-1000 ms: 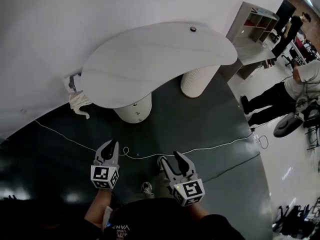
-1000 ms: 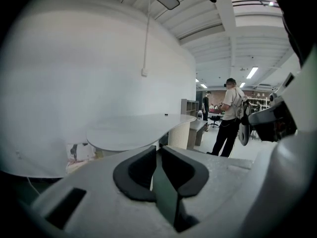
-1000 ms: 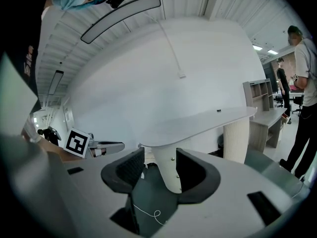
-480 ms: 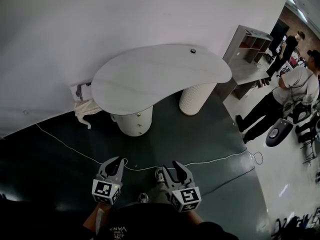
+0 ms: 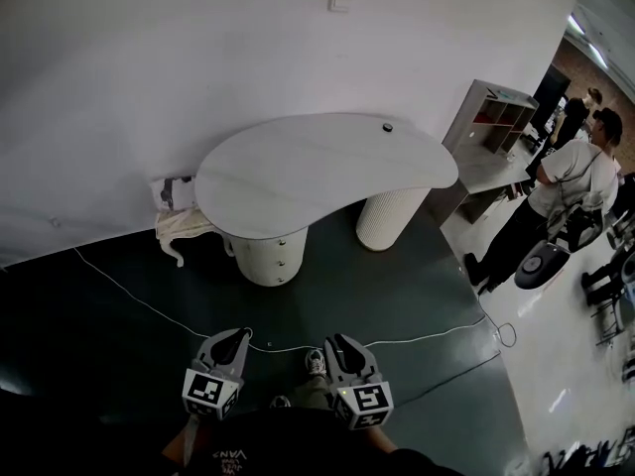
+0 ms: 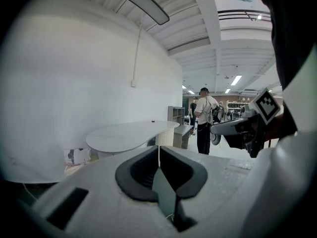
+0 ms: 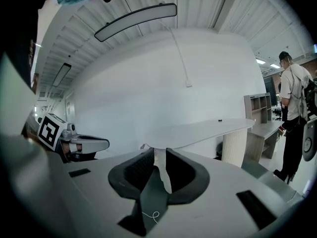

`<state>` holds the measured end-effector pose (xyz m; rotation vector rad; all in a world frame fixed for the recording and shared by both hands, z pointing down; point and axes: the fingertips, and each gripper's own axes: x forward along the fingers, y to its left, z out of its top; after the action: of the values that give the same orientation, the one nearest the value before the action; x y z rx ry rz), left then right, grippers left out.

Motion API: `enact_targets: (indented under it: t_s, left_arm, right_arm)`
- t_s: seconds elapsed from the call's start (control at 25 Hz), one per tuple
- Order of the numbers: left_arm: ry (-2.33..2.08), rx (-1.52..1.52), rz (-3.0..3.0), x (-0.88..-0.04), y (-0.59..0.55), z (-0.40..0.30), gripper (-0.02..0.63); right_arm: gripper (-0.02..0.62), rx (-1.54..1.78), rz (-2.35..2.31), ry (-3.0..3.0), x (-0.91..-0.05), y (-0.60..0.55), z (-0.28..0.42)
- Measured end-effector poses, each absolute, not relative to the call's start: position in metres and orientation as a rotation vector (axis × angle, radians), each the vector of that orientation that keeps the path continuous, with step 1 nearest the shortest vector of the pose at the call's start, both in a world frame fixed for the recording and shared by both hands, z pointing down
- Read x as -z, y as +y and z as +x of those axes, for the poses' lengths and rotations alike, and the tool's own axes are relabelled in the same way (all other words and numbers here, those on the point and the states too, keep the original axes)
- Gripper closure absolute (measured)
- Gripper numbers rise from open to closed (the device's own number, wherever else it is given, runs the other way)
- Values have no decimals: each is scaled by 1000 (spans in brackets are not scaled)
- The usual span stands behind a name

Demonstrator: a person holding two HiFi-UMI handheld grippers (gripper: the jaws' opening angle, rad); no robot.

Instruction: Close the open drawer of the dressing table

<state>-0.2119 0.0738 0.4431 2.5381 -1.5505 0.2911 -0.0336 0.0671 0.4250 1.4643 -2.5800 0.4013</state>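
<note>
The dressing table (image 5: 317,162) has a white kidney-shaped top on two round pedestals and stands against the white wall. Its left pedestal (image 5: 270,256) carries small gold drawer knobs; from here no drawer stands visibly out of it. Both grippers hang low over the dark floor, well short of the table. My left gripper (image 5: 230,337) is shut with nothing in it, its tips meeting (image 6: 159,150). My right gripper (image 5: 335,343) is closing on nothing; a thin gap remains between its tips (image 7: 159,155). The table lies straight ahead in both gripper views (image 6: 129,133) (image 7: 198,129).
A pale cloth bundle (image 5: 184,224) lies on the floor at the table's left end. A thin white cable (image 5: 149,300) crosses the dark floor between me and the table. A grey shelf unit (image 5: 496,117) and standing people (image 5: 556,186) are at the right.
Both grippers have drawn back from the table and sit lower in the head view. The right jaws have narrowed from wide apart to a slit; the left jaws have come together.
</note>
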Motion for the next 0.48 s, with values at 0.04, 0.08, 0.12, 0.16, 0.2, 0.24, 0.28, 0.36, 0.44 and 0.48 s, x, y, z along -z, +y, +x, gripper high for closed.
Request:
enact_targets:
  t_s: [0.04, 0.08, 0.12, 0.16, 0.2, 0.24, 0.28, 0.36, 0.44, 0.48]
  left_arm:
    - [-1552, -290, 2533, -442, 77, -213, 581]
    - [-1552, -294, 2524, -441, 81, -215, 581]
    - [-1551, -300, 2518, -441, 83, -216, 581]
    - [-1548, -305, 2514, -443, 86, -216, 583]
    - [-1545, -306, 2513, -444, 88, -216, 583]
    - [-1543, -303, 2518, -445, 90, -215, 583]
    - [-1541, -303, 2528, -444, 91, -213, 583]
    - [-1524, -324, 2544, -438, 95, -209, 583]
    - [-1512, -339, 2552, -431, 98, -206, 583]
    - [-1511, -339, 2555, -430, 99, -206, 583]
  right_arm:
    - [525, -396, 1468, -2580, -425, 69, -34]
    - [546, -392, 1473, -2580, -425, 71, -35]
    - [568, -389, 1478, -2579, -425, 72, -36]
    - [583, -388, 1481, -2578, -425, 73, -37]
    - [588, -388, 1482, -2576, -425, 74, -37]
    - [589, -389, 1482, -2574, -425, 75, -37]
    - [589, -389, 1482, -2570, -426, 76, -37]
    - [589, -392, 1479, -2563, -427, 79, -36]
    - [589, -392, 1474, -2557, -428, 82, -38]
    - [590, -385, 1470, -2553, -428, 83, -39]
